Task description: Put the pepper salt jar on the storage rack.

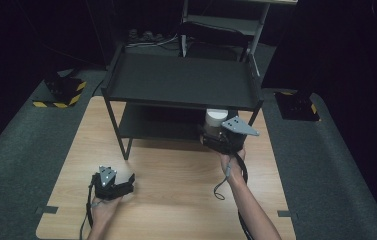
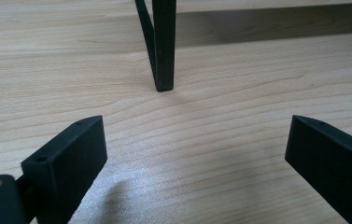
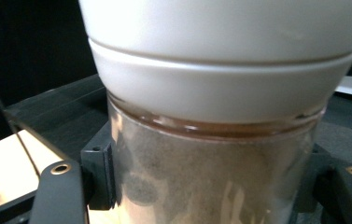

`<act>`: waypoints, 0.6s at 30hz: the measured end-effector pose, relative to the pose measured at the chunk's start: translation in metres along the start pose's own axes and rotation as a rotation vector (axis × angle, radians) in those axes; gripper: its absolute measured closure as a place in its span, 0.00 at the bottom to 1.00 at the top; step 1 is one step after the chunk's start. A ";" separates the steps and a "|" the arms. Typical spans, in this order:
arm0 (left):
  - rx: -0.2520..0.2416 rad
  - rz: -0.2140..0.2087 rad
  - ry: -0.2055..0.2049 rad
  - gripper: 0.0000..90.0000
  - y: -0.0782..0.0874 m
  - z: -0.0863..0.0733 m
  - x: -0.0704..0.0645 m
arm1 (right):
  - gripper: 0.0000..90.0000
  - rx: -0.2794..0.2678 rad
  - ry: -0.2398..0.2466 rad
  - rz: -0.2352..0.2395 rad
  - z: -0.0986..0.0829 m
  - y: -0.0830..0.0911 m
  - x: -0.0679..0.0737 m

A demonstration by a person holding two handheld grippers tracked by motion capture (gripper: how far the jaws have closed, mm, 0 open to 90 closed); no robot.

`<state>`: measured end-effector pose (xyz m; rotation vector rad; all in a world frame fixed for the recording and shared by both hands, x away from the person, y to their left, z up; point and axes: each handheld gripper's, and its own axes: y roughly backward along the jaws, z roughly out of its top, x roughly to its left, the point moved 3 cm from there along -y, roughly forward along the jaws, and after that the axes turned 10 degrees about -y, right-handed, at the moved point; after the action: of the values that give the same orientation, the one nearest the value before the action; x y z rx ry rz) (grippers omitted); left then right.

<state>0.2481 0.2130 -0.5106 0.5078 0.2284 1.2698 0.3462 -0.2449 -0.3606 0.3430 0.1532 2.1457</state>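
A clear jar (image 3: 211, 182) with a white lid (image 1: 216, 116) sits between the jaws of my right gripper (image 1: 218, 135), which is shut on its body. In the high view the jar is at the front right of the black two-tier rack (image 1: 181, 80), just under the top shelf's front edge and level with the lower shelf (image 1: 151, 125). My left gripper (image 1: 121, 184) hovers low over the wooden table (image 1: 176, 190) at the front left, jaws wide open with nothing between them. One rack leg (image 2: 163, 46) stands ahead of its fingers (image 2: 75, 154).
The rack takes up the table's back half. Grey carpeted surfaces flank the table, with black blocks marked in yellow stripes at the left (image 1: 63, 90) and right (image 1: 296, 105). A metal frame and cables (image 1: 216, 30) stand behind the rack. Bare wood lies between the hands.
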 end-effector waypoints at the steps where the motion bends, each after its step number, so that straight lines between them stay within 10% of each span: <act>1: -0.002 -0.001 0.004 0.06 0.000 0.000 0.000 | 0.32 -0.001 -0.003 -0.001 0.000 -0.001 -0.001; 18: -0.001 -0.003 0.010 0.06 0.000 0.000 0.001 | 0.32 -0.016 -0.015 -0.050 -0.002 -0.018 -0.004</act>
<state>0.2484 0.2143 -0.5106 0.4997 0.2367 1.2701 0.3617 -0.2378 -0.3671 0.3422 0.1348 2.0936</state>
